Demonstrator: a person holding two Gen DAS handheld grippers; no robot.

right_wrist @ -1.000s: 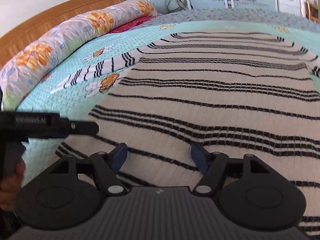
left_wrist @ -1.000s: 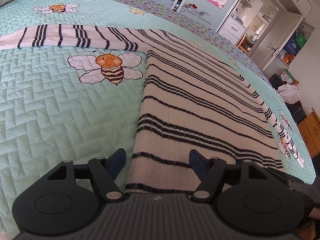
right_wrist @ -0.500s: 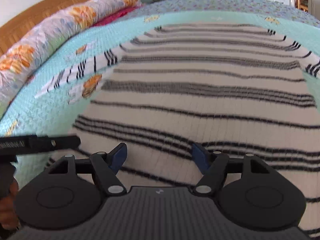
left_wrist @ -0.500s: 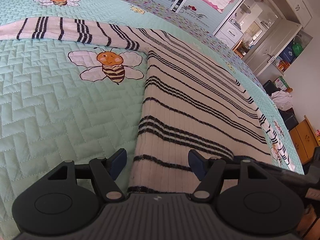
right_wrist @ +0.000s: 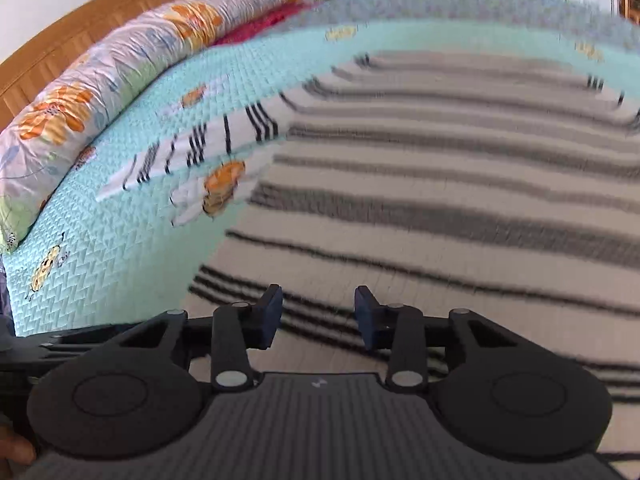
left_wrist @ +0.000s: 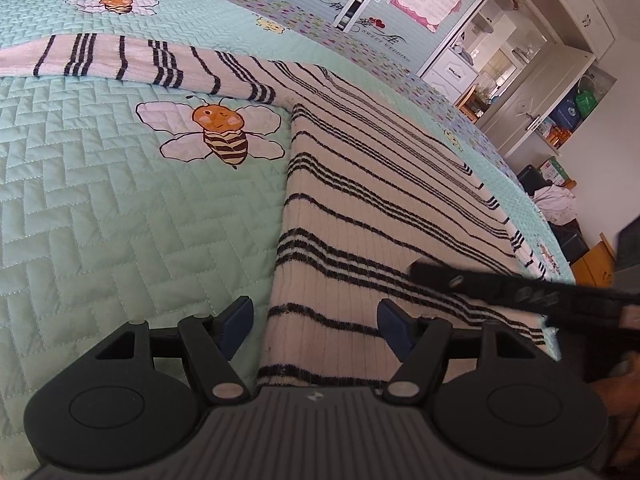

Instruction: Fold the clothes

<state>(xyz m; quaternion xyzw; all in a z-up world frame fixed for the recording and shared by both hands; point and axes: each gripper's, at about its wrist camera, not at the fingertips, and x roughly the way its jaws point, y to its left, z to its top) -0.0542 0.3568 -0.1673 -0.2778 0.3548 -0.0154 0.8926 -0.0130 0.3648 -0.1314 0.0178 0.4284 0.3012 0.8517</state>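
Observation:
A cream sweater with black stripes (left_wrist: 384, 208) lies flat on the bed, one sleeve (left_wrist: 120, 60) stretched out to the left. My left gripper (left_wrist: 314, 326) is open over the sweater's lower left corner, its left finger over the quilt. The other gripper's body (left_wrist: 520, 288) reaches in from the right over the hem. In the right wrist view the sweater (right_wrist: 440, 208) is blurred; my right gripper (right_wrist: 319, 312) hangs over the hem area with its jaws partly closed and a gap between them, holding nothing.
The bed has a mint quilted cover with bee pictures (left_wrist: 218, 132). A floral bolster (right_wrist: 100, 76) and wooden headboard (right_wrist: 100, 28) lie at the far side. Cabinets and a door (left_wrist: 532, 92) stand beyond the bed, clutter on the floor at right.
My right gripper's jaws have narrowed and it has swung left toward the left gripper. The left gripper has shifted slightly; the other gripper now reaches further into its view.

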